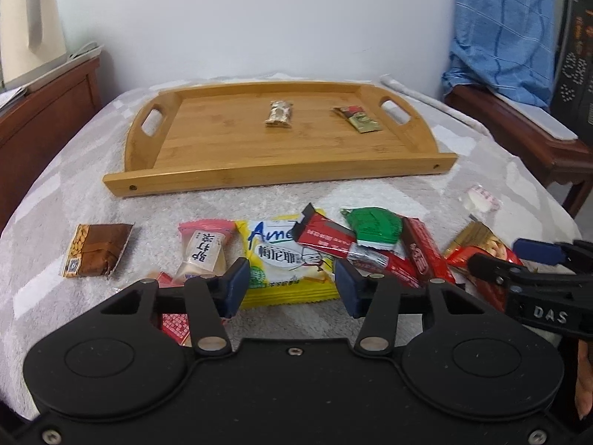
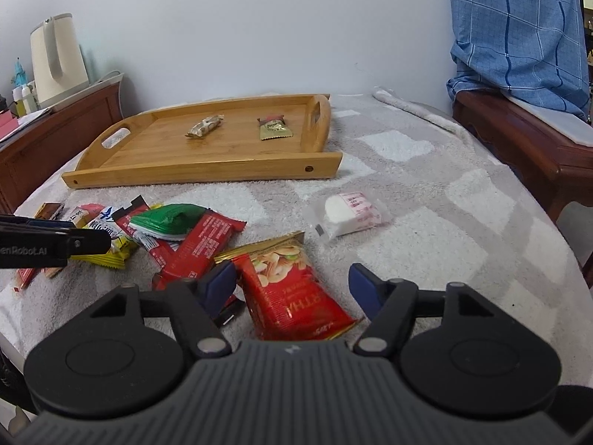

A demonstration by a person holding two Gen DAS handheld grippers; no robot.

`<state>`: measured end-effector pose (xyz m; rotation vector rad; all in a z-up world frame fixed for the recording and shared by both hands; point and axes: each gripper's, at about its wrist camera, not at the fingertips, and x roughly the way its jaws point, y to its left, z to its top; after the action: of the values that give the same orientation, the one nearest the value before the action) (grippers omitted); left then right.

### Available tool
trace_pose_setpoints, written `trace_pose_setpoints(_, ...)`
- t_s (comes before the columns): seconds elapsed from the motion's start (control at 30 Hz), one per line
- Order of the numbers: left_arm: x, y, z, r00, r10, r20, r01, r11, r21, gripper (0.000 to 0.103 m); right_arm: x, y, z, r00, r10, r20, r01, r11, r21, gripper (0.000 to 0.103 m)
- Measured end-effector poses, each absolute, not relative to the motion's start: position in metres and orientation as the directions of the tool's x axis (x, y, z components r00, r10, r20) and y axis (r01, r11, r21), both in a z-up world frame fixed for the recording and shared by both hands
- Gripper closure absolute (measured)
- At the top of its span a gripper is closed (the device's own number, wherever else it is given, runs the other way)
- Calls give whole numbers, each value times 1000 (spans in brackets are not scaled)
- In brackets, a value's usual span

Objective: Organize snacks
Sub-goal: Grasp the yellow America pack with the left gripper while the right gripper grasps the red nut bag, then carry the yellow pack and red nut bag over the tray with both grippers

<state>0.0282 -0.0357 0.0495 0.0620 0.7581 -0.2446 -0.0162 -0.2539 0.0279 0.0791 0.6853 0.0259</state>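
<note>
The right gripper [image 2: 292, 285] stood wide open and empty, its blue pads straddling the red pistachio packet [image 2: 292, 289] on the towel-covered table [image 2: 426, 222]; the packet's long axis ran roughly along the gripper's forward line, so the jaws lay across its short width, apparently ready to close; the left gripper [image 1: 289, 285] was likewise open, holding nothing, hovering over the yellow snack packet [image 1: 281, 259] in the pile further left; the bamboo tray [image 2: 200, 172], already carrying a nougat candy [image 2: 205, 126] and a gold-and-red sachet [image 2: 274, 128], lay well beyond, ahead and to the left of the right gripper.
</note>
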Motion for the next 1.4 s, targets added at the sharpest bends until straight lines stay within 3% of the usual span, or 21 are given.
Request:
trace_pose_setpoints(0.3,40,-49,39,695,-184,-695,257,966,1,51,-10,-251,21,745,52,-665,-1,997,77,29)
trace_pose_setpoints(0.47,43,-54,37,711,-158,-685,247,969,33,49,-9,-253,20,742,50,-668,7,997,83,41)
trace_pose_setpoints(0.63,37,-51,39,744,-115,-658,209,976,66,37,-8,-253,19,745,49,-666,10,996,85,44)
trace_pose_setpoints(0.87,48,-42,29,691,-143,-708,194,981,-9,40,-8,-253,19,750,44,-660,10,997,78,52)
trace_pose_setpoints(1.03,55,-39,29,670,-142,-728,170,985,-36,52,-8,-256,20,758,34,-652,30,996,86,56)
trace_pose_setpoints(1.4,50,-39,42,674,-133,-726,159,987,-33,52,-13,-261,29,797,16,-603,61,992,107,57)
